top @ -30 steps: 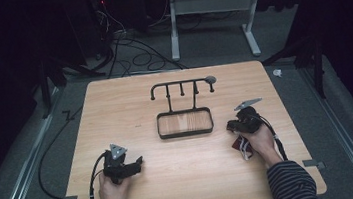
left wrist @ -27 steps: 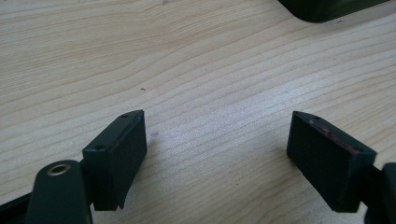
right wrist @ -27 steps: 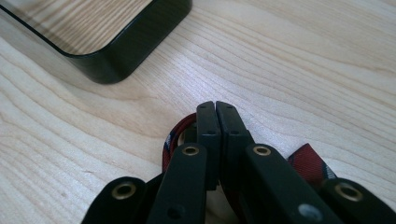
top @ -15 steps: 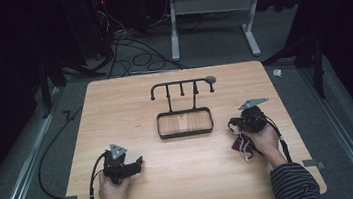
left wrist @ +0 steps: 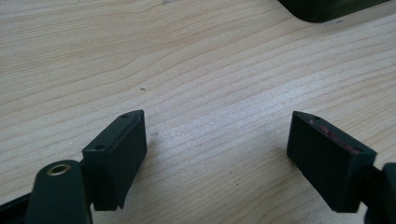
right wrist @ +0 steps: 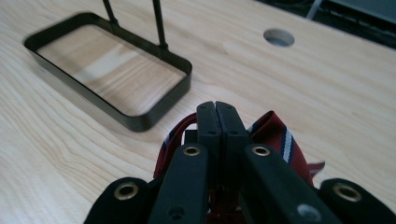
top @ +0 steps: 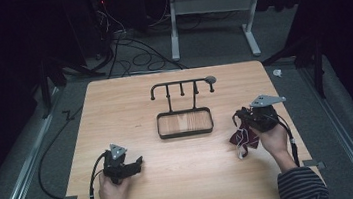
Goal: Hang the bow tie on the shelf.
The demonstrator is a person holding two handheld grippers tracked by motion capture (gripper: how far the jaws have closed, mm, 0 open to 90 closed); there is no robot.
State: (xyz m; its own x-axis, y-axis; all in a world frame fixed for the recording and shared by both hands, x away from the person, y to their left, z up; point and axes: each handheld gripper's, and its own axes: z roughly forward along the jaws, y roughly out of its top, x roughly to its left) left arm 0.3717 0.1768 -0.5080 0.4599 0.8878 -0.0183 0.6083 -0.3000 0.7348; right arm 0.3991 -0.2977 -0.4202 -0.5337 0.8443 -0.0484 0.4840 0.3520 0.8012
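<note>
High view: a wooden table (top: 115, 106) carries a black rack (top: 183, 109) near its centre, made of a shallow rectangular tray with a hooked rail standing along its far side. The left gripper (top: 131, 166) rests low on the table at the near left, held in the left hand (top: 112, 193), well apart from the rack. In the left gripper view its jaws stand spread wide over bare wood, with nothing between them. The right gripper (top: 240, 118) sits to the right of the rack, held in the right hand (top: 273, 139). In the right gripper view its jaws are pressed together, pinching a dark red cloth (right wrist: 275, 140) with blue and white stripes; the cloth bunches beneath and to both sides of the jaws. In the high view the cloth hangs from the gripper, just beside the rack's right end.
</note>
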